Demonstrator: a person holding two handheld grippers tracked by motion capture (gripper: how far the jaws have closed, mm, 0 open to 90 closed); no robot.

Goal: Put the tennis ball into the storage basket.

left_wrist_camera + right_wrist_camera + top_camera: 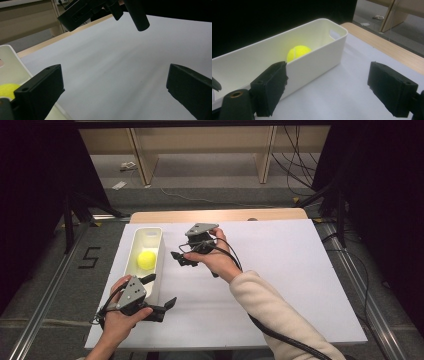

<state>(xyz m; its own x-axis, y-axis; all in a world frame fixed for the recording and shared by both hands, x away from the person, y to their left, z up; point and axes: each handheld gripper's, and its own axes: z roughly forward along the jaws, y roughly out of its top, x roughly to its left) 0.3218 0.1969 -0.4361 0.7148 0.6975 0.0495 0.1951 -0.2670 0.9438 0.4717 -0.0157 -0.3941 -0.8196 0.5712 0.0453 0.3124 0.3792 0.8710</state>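
Note:
A yellow tennis ball [147, 259] lies inside a long white bin [136, 242] at the left of the white sheet. My right gripper [181, 260] hovers just right of the bin, its jaws open and empty, pointing at the bin's side. In the right gripper view the ball [298, 52] sits behind the bin wall [317, 62], beyond my right gripper [329, 87]. My left gripper [160, 291] is at the bin's near end, open and empty. The left gripper view has my left gripper [115, 92] wide open over bare sheet, the ball [7, 90] at far left.
A white sheet [280, 280] covers the table, with a wooden strip [220, 215] along the far edge. The right gripper's body [82, 12] hangs across the top of the left gripper view. Wooden furniture legs [142, 155] and cables lie on the floor beyond.

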